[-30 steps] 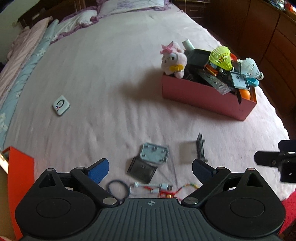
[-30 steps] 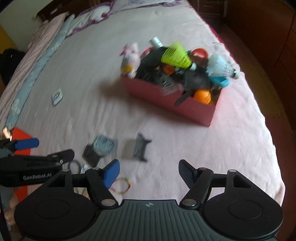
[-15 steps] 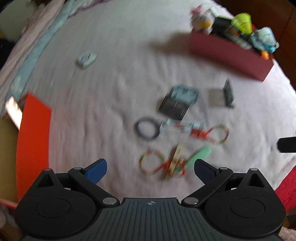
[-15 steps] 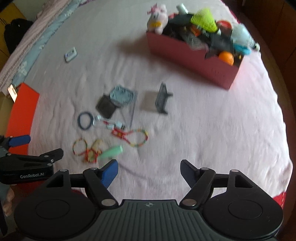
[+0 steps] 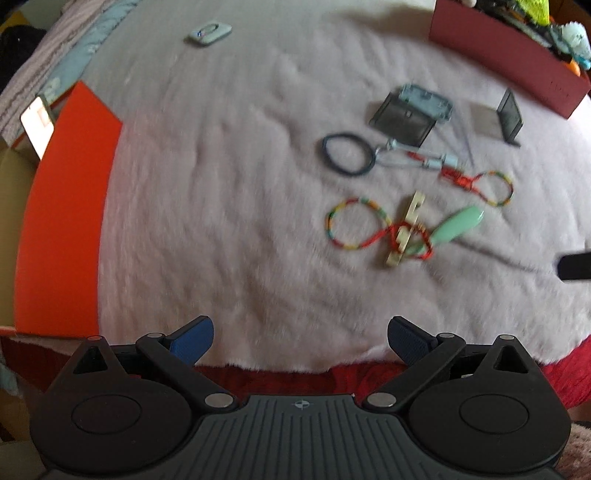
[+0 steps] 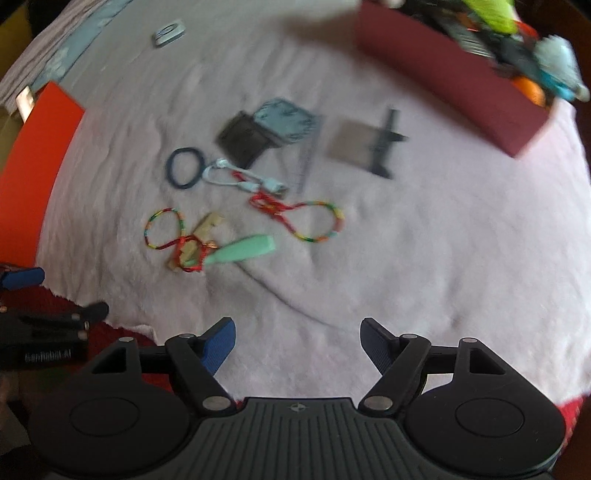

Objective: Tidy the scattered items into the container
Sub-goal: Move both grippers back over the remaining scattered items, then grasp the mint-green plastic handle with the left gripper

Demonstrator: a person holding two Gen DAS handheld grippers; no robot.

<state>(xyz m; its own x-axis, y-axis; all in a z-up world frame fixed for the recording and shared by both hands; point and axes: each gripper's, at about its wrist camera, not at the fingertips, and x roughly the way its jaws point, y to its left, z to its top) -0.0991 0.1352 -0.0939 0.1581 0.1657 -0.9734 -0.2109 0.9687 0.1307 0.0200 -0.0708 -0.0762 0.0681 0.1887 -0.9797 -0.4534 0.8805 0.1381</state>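
The dark pink box (image 5: pixel 509 55) (image 6: pixel 443 81), heaped with toys, stands at the far right of the bed. Scattered on the pale blanket are a blue hair tie (image 5: pixel 347 153) (image 6: pixel 184 168), a white cable (image 5: pixel 413 158) (image 6: pixel 240 177), two beaded loops (image 5: pixel 356 225) (image 6: pixel 317 221), a mint green handle (image 5: pixel 458 225) (image 6: pixel 243 251), a dark square plate (image 5: pixel 402 118) (image 6: pixel 243 138) and a black stand (image 5: pixel 509 114) (image 6: pixel 384 144). My left gripper (image 5: pixel 301 339) (image 6: pixel 59 293) hangs open over the blanket's near edge. My right gripper (image 6: pixel 297 339) is open and empty, near the handle.
An orange board (image 5: pixel 62 221) (image 6: pixel 33 147) lies along the left side of the bed. A small white device (image 5: pixel 208 31) (image 6: pixel 168 33) rests far back on the left. A red cover (image 5: pixel 295 373) shows beyond the blanket's near edge.
Both grippers drew back toward the bed's near edge, sank and tipped downward. The box slid to the top of both views and the beaded loops and green handle came into sight.
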